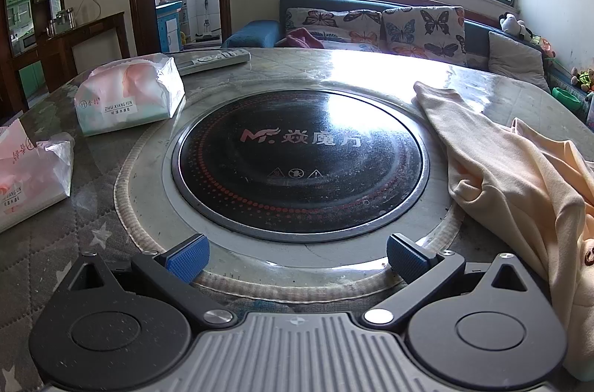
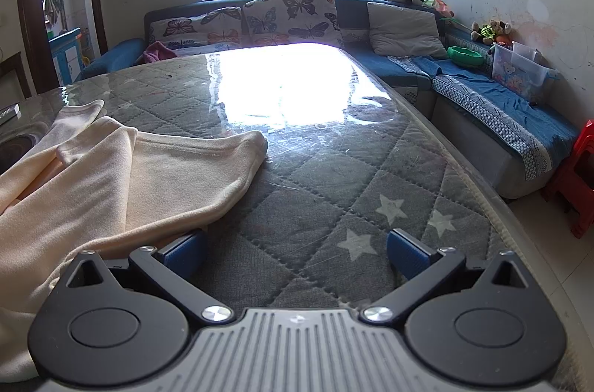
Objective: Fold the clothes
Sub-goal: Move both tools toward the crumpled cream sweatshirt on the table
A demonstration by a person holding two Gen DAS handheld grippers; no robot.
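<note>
A cream-coloured garment point(image 1: 519, 169) lies crumpled on the table at the right of the left wrist view, one sleeve reaching toward the far side. It also shows in the right wrist view point(image 2: 122, 176), spread over the left part of the quilted table cover. My left gripper point(image 1: 295, 258) is open and empty, low over the near rim of the round black hotplate point(image 1: 300, 158). My right gripper point(image 2: 295, 254) is open and empty over the quilted cover point(image 2: 334, 191); its left finger point(image 2: 183, 252) is right beside the garment's edge.
Two tissue packs point(image 1: 128, 98) point(image 1: 29, 169) and a remote control point(image 1: 213, 59) lie at the table's left and far side. A sofa with butterfly cushions point(image 2: 260, 17) runs behind the table. A red stool point(image 2: 579, 176) stands at the right by the table's edge.
</note>
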